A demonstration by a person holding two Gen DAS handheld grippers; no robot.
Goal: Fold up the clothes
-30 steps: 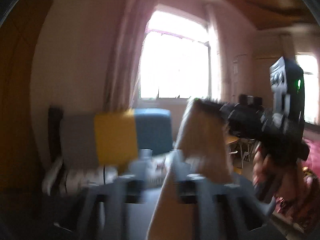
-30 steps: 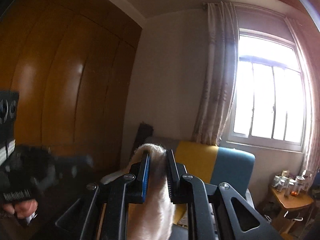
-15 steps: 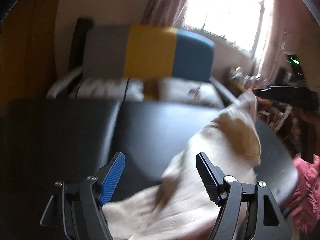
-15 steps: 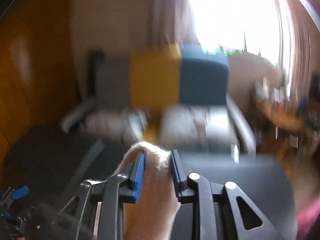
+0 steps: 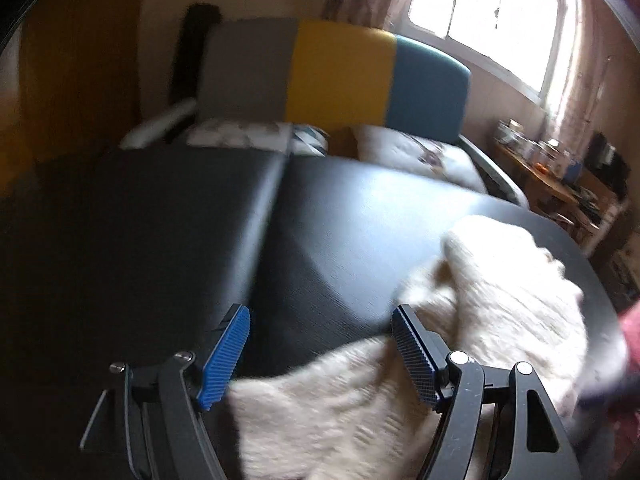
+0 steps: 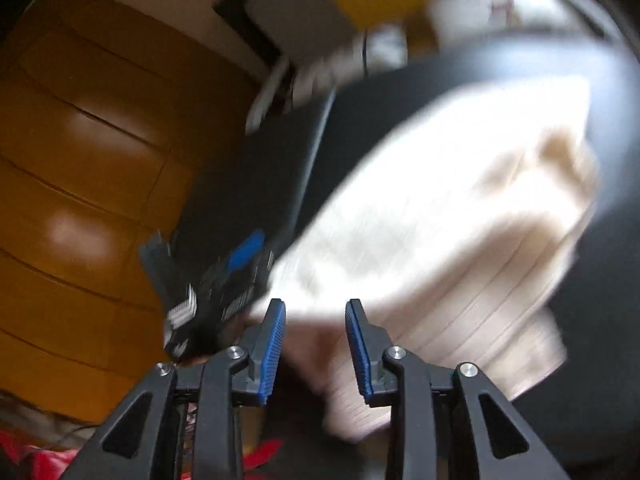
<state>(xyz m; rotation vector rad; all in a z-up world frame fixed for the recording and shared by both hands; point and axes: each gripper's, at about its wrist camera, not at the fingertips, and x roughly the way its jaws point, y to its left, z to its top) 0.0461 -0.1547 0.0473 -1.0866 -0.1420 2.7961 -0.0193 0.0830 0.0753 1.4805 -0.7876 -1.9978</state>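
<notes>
The cream sweater (image 5: 500, 300) lies rumpled on the black counter (image 5: 160, 220) at four o'clock. Left tool (image 5: 320, 352) gapes wide, right tool (image 6: 316, 344) half-parted, both empty. Bunched layers risk a crooked fold.

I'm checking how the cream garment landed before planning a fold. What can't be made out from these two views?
- Cream garment: left wrist view cuts its near and right parts at the frame edge; the left tool covers some.
- Garment's outline, sleeves and collar: smeared by motion blur in the right wrist view.
- Left tool in the right wrist view: blurred.
- Black table under the garment: hidden.
</notes>
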